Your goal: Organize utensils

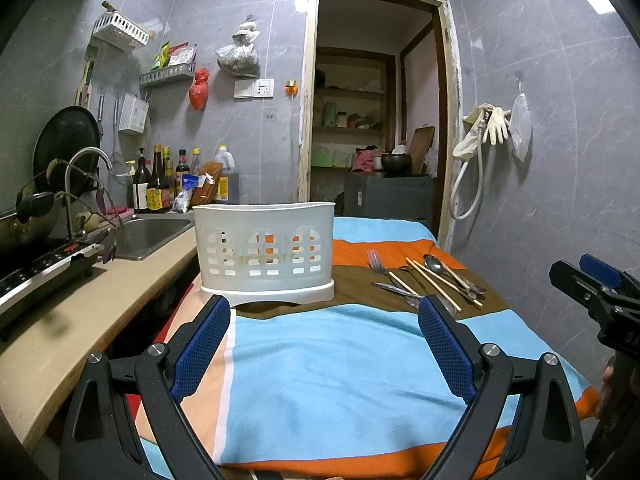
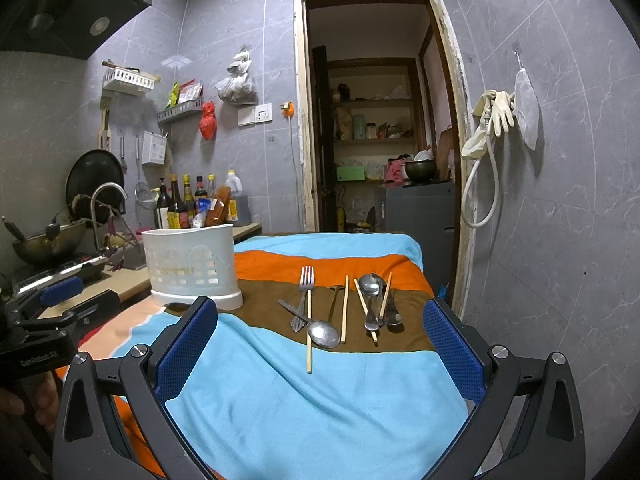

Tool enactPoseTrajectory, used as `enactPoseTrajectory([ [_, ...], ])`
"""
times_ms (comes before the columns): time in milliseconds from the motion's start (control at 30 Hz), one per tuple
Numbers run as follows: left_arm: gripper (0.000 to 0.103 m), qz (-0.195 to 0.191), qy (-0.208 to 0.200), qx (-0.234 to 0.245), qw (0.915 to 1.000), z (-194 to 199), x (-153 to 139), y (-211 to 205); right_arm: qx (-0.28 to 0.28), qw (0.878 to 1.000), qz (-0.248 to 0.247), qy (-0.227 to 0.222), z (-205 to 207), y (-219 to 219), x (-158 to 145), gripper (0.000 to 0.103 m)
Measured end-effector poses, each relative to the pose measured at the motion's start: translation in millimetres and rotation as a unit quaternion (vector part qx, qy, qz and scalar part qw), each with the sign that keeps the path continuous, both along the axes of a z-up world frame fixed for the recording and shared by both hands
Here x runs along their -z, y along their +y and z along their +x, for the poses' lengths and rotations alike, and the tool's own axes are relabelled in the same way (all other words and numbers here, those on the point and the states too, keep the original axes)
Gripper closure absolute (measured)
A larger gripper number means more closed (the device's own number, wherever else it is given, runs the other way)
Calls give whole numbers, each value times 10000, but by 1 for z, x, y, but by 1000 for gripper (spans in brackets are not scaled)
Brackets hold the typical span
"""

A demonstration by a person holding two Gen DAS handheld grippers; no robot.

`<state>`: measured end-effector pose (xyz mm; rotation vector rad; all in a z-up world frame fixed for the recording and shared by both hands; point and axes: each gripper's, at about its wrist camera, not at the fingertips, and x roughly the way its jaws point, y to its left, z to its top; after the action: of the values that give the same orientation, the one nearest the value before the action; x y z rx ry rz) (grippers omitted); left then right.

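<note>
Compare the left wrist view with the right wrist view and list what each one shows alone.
Left wrist only: the sink basin and the right claw at the frame edge.
Right wrist only: the range hood and the left claw at the frame edge.
Both: the white caddy, the utensils on the striped cloth, the doorway and the hanging gloves.

No readable text, faint white lettering on left gripper (image 2: 48, 296) body illegible
</note>
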<state>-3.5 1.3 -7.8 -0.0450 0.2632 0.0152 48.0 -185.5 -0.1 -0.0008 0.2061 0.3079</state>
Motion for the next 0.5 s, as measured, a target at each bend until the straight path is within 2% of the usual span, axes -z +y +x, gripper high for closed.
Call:
enactPoseTrajectory([
  [33,11,10,27,-10,10000,2,17,4,0,10000,0,-3,0,-1,0,0],
  [100,11,42,90,-35,9999,3,20,5,0,10000,1,6,1,-2,1,0],
  [500,11,294,500,-339,9977,26,10,0,40,9999,-19,101,15,1,11,0],
])
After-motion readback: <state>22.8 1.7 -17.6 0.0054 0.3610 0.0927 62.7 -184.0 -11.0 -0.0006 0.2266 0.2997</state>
